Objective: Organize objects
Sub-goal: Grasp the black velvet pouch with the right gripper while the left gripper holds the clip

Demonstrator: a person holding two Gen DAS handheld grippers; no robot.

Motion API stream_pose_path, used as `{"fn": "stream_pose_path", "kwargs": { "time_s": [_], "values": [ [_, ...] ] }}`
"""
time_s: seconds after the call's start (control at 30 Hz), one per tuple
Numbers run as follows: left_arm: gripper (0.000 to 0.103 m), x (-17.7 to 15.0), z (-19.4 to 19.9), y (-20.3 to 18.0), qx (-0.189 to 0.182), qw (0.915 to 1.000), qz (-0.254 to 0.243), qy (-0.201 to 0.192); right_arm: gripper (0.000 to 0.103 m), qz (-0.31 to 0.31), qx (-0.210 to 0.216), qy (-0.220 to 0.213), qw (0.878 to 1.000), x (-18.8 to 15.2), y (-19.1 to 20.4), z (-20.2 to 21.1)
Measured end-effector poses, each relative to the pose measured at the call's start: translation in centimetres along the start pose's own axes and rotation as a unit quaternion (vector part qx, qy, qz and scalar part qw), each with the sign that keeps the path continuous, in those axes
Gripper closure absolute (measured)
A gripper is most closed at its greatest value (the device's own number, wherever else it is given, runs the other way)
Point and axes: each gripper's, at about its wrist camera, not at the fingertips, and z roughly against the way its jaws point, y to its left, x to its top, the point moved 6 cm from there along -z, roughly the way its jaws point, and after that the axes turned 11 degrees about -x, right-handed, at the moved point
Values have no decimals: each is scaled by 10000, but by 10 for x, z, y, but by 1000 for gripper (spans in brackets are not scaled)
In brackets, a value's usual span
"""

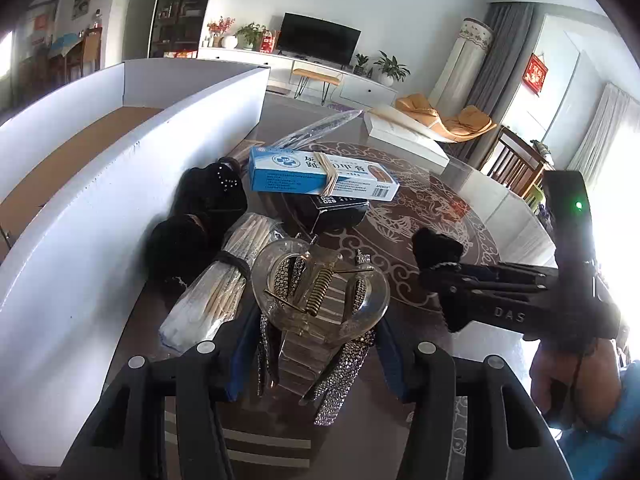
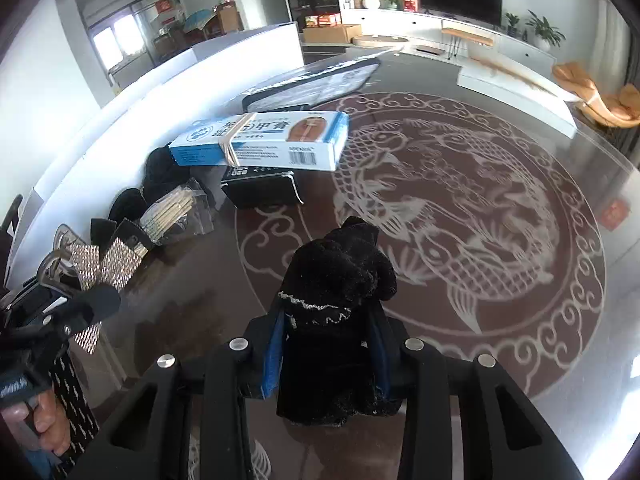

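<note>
My left gripper (image 1: 316,344) is shut on a clear hair claw clip (image 1: 320,300) set with rhinestones, held just above the table. The same clip (image 2: 104,264) shows at the left edge of the right wrist view. My right gripper (image 2: 328,344) is shut on a black velvet hair piece (image 2: 336,292) with a thin silver trim, above the fish-patterned glass table (image 2: 460,208). In the left wrist view the right gripper (image 1: 440,260) comes in from the right with that velvet piece (image 1: 436,248) at its tip.
A blue-and-white box (image 1: 320,176) bound with a rubber band lies on a black box (image 1: 336,208). A bagged bundle of wooden sticks (image 1: 224,276) and black fabric items (image 1: 212,200) lie against a tall white cardboard box (image 1: 120,184). A flat white box (image 1: 404,136) sits further back.
</note>
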Motion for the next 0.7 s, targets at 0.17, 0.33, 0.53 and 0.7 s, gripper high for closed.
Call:
{"fn": "stream_pose_path", "kwargs": {
  "time_s": [0.17,0.33,0.53,0.7],
  "values": [
    [50,1,20,-11,-64,9997,-102,-205,66,-340,62,43,9994,-27,-23,27],
    [50,19,72,-3,31,9980,-55,-623,66,-328,404,-194,9985,-16,1,53],
    [50,61,138,73,778,9918,293,-975,66,29,1469,-838,9856,51,117,92],
    [50,82,158,164,1594,9812,812,-729,66,603,2173,-1024,9688,93,232,107]
  ]
}}
